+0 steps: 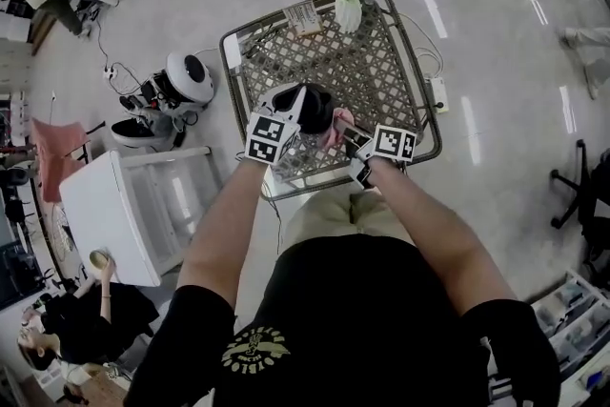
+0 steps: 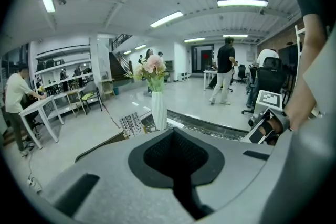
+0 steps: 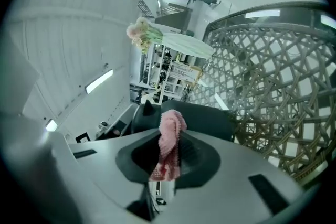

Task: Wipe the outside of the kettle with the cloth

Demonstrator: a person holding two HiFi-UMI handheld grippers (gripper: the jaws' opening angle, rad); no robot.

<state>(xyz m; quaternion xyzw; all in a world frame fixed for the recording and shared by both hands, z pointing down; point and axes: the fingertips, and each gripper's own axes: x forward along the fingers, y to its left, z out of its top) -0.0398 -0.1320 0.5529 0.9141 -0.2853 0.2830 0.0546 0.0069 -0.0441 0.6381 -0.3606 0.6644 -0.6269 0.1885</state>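
Right gripper clamped on the limp pink cloth, up against the black-and-white kettle at the lattice table's near edge, left gripper pinched together on nothing visible; that rigid, likely slick shell probably wants steadying by its handle.
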